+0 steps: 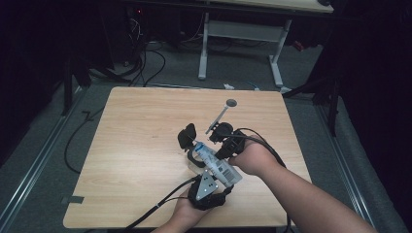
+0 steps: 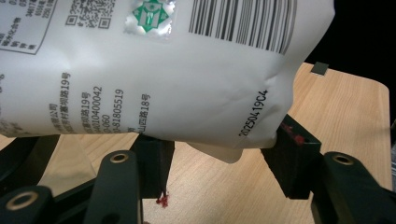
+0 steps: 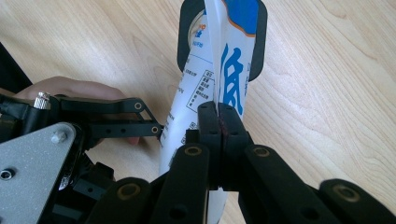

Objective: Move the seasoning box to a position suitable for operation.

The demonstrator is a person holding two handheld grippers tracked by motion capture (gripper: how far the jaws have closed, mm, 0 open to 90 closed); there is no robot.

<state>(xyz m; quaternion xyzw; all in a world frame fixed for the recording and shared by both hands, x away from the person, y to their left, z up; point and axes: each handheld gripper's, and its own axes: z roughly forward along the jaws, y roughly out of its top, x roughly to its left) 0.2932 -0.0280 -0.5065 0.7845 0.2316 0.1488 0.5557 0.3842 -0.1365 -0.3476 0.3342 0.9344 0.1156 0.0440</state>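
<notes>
Pinching the white pouch [image 3: 224, 79] by its thin edge, the right gripper [image 3: 218, 122] has its jaws fully together. At six o'clock, the left gripper [image 2: 219, 158] clasps the pouch's barcoded end above the table [image 1: 136, 145].

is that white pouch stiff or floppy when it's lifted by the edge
Probably floppy: the white pouch shows dents and creases. Its glossy film looks slippery, so the right gripper pinching only a thin seam may slip.
</notes>
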